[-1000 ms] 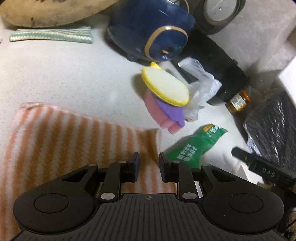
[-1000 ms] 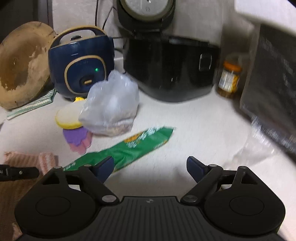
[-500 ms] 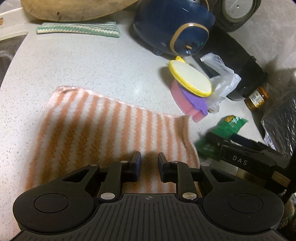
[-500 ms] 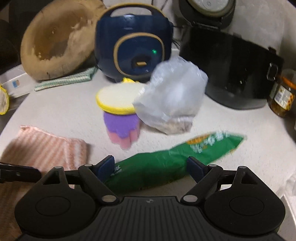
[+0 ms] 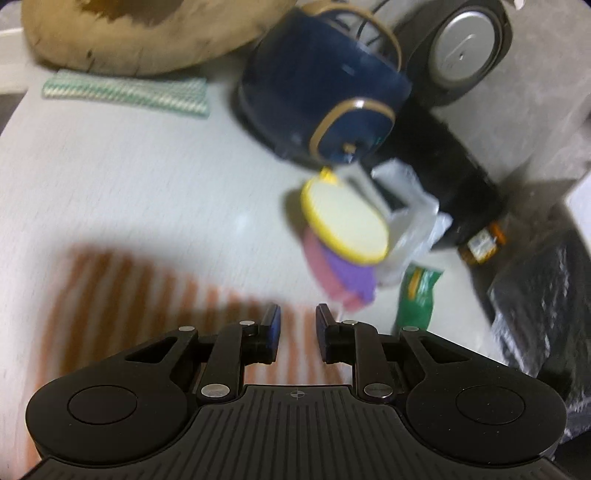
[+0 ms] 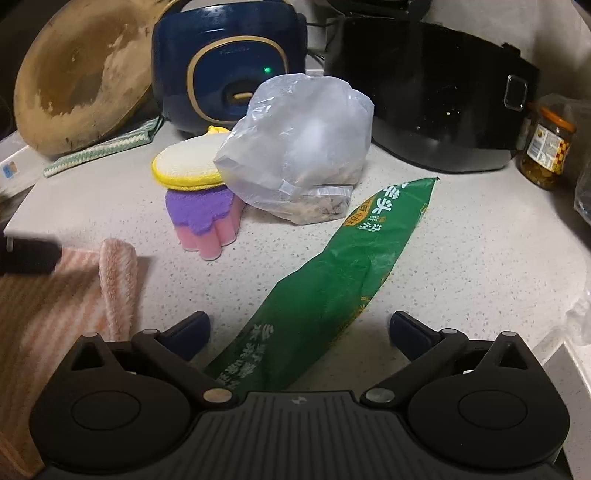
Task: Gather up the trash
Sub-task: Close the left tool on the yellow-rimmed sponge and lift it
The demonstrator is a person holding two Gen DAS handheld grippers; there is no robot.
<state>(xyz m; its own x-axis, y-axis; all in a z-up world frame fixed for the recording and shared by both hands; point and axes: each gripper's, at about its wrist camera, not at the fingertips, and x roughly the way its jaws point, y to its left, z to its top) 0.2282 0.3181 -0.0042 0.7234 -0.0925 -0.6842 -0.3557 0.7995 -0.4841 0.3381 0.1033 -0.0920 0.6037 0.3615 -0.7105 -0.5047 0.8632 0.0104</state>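
Speckled white worktop, crowded with appliances. Right tool hangs low, jaws opening wide to straddle the green snack wrapper, now nearer than a moment ago. Left tool, fingers narrowly parted and empty, waits over the striped towel.

The left gripper hung over an orange-striped towel on the pale counter, its jaws narrowly apart with nothing between them. Just right of the towel lay a stack of sponges, yellow-rimmed on top, purple and pink beneath. A clear plastic bag sat touching the stack's right side, and a green wrapper lay near it. Farther off stood a navy cooker, with a black appliance to its right and a small jar beside that. At far left lay a green-and-white cloth below a wooden board. The view was blurred.
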